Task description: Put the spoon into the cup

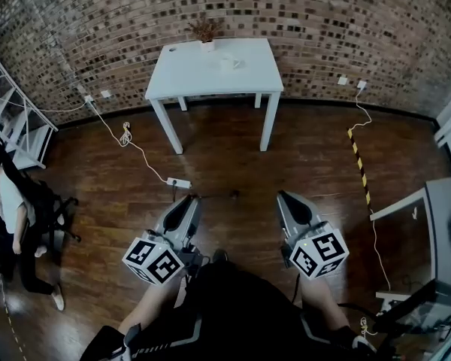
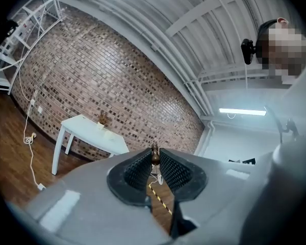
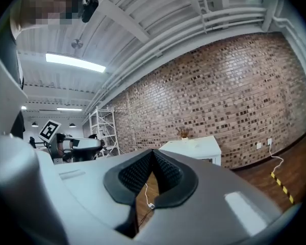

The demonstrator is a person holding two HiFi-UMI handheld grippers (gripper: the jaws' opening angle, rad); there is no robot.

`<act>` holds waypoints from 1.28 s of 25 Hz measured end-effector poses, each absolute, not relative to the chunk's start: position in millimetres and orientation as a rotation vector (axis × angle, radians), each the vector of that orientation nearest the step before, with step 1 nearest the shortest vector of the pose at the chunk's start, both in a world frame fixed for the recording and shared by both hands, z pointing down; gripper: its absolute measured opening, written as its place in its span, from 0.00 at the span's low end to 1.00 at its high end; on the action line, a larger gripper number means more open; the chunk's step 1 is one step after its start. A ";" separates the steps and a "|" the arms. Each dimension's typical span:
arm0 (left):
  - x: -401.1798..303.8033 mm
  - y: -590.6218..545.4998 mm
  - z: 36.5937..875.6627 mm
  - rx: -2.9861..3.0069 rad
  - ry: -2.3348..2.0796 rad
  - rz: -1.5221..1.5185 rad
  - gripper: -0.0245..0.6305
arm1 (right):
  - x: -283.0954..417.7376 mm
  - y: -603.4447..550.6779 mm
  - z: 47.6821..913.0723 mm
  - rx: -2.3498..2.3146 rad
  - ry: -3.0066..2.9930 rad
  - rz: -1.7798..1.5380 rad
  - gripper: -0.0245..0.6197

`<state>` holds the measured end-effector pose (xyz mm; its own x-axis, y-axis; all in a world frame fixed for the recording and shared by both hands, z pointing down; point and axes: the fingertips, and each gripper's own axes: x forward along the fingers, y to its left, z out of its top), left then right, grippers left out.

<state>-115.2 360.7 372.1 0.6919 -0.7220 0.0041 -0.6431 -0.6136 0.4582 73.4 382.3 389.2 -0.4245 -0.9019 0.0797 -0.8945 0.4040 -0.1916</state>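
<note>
The white table stands against the brick wall, well ahead of both grippers. On it are a white cup and a small potted dry plant. My left gripper is held level over the wooden floor, shut on a thin brown wooden piece, apparently the spoon's handle, which shows at its fingertips. In the left gripper view the table is far off to the left. My right gripper is also level, shut with nothing between its pads. The rest of the spoon is hidden.
A power strip with a white cable lies on the floor between me and the table. A yellow-black cable strip runs on the right. A person sits at the left by a white shelf. A grey desk stands at the right.
</note>
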 end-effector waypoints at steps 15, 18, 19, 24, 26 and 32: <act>-157.1 223.0 390.1 2.428 -0.997 -0.290 0.10 | 28.0 252.6 380.7 -1.731 2.647 -0.300 0.05; -143.9 197.7 392.7 2.445 -1.012 -0.259 0.10 | 41.8 227.0 385.8 -1.727 2.652 -0.307 0.05; -137.2 186.9 393.5 2.450 -1.017 -0.252 0.10 | 48.8 216.2 389.1 -1.726 2.649 -0.314 0.05; -101.9 135.5 396.1 2.426 -1.022 -0.265 0.10 | 79.9 159.3 394.6 -1.696 2.656 -0.318 0.05; -85.9 115.2 390.5 2.441 -1.024 -0.245 0.10 | 94.8 137.1 386.6 -1.680 2.644 -0.296 0.05; -42.2 59.5 376.5 2.447 -1.057 -0.230 0.10 | 146.5 84.0 374.6 -1.655 2.641 -0.271 0.05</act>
